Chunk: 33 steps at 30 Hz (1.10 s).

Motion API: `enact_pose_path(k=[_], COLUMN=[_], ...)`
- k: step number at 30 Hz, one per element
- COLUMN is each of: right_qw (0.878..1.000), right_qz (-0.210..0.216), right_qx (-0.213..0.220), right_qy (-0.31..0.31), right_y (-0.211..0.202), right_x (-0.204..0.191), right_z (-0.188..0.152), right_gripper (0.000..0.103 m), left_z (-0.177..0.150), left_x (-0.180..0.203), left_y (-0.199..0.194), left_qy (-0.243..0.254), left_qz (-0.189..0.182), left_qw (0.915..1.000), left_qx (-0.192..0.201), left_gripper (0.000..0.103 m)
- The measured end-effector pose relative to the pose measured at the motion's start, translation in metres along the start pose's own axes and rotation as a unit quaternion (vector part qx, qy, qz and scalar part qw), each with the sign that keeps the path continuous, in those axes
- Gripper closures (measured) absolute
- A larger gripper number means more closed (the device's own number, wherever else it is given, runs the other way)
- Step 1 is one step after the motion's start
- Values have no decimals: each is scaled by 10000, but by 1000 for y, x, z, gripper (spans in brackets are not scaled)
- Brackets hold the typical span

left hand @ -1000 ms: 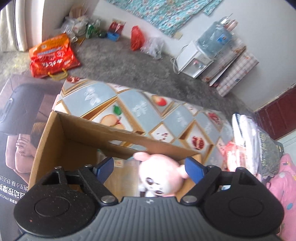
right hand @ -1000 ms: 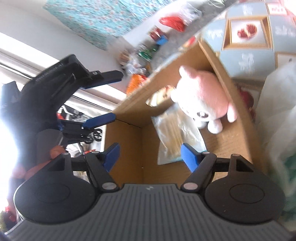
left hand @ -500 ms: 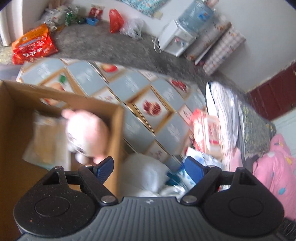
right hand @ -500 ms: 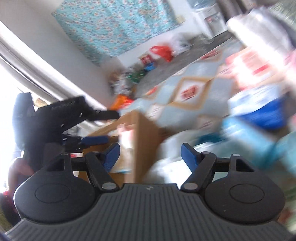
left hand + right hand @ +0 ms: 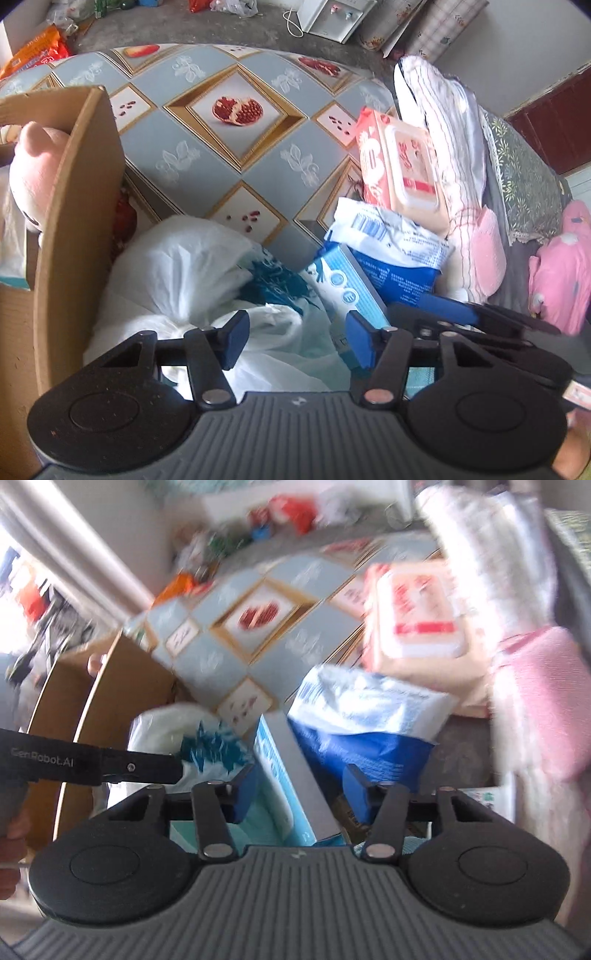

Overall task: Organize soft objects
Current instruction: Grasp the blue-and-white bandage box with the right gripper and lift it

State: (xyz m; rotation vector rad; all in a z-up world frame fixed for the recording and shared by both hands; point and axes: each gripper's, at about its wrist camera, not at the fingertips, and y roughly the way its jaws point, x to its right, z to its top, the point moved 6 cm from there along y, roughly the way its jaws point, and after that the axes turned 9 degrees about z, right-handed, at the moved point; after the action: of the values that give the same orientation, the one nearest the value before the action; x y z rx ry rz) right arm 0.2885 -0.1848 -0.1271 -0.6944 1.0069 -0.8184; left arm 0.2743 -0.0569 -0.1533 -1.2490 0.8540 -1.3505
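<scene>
Cardboard box | holds pink plush toy | upright, open-topped

Bright daylight, left wrist view sharp, right wrist view motion-blurred, overexposed glare upper left, fisheye-curved edges

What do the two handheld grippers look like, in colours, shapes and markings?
Both look alike. The left gripper has a ribbed grey body with a small white logo, two round black discs, black link arms with silver rivets, and blue pads on its fingers. The right gripper has the same build. Seen from the side in the right wrist view, the left one bears pale "GenRobot.AI" lettering.
</scene>
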Motion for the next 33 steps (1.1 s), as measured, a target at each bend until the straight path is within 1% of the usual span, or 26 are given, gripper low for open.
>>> enact_pose_path(k=[3, 6, 8, 9, 12, 13, 15, 17, 18, 23, 24, 26, 28, 29, 30, 33], right_qw=[9990, 9981, 9981, 9983, 9985, 9984, 9983, 9978, 9978, 9961, 9965, 9970, 9979, 9984, 9988, 9988], right_qz=[86, 41, 5, 31, 171, 194, 158, 150, 109, 112, 113, 191, 277, 299, 321, 458], right_qx=[-322, -437, -435, -448, -478, -500, -539, -615, -624, -849, -798, -693, -507, -402, -300, 105], right_qy=[-299, -436, -447, -384, -184, -160, -132, -178, -205, -218, -242, -286, -287, -261, -200, 129], right_y=[12, 22, 24, 23, 23, 23, 23, 26, 27, 43, 42, 35, 23, 16, 8, -17], right_x=[-8, -7, -4, -1, 5, 5, 5, 6, 6, 6, 5, 0, -6, -7, -7, 2], right_z=[-2, 0, 5, 7, 9, 10, 10, 8, 7, 0, 0, 2, 7, 10, 13, 24], right_gripper=[64, 72, 87, 89, 89, 87, 86, 75, 74, 74, 75, 84, 85, 85, 85, 85], left_z=[-3, -5, -5, -4, -2, -2, -1, 0, -1, -2, -2, -1, 2, 3, 5, 10], left_x=[5, 7, 7, 7, 6, 6, 8, 9, 9, 8, 8, 7, 6, 6, 5, 7], left_y=[1, 2, 2, 1, -3, -4, -4, -3, -2, 1, 0, -2, -7, -9, -11, -14], left_qy=[91, 79, 72, 64, 27, 31, 77, 122, 127, 120, 102, 40, -15, -31, -37, -47], left_qz=[99, 87, 59, 31, -86, -109, -137, -139, -147, -186, -198, -262, -325, -316, -293, -249], left_qw=[9999, 9999, 9999, 9999, 9998, 9997, 9996, 9996, 9996, 9996, 9996, 9995, 9992, 9992, 9991, 9991], left_qx=[69, 88, 113, 132, 203, 215, 236, 221, 207, 184, 184, 188, 226, 254, 294, 352], left_gripper=[51, 54, 54, 54, 54, 54, 54, 54, 54, 54, 54, 54, 53, 50, 47, 45])
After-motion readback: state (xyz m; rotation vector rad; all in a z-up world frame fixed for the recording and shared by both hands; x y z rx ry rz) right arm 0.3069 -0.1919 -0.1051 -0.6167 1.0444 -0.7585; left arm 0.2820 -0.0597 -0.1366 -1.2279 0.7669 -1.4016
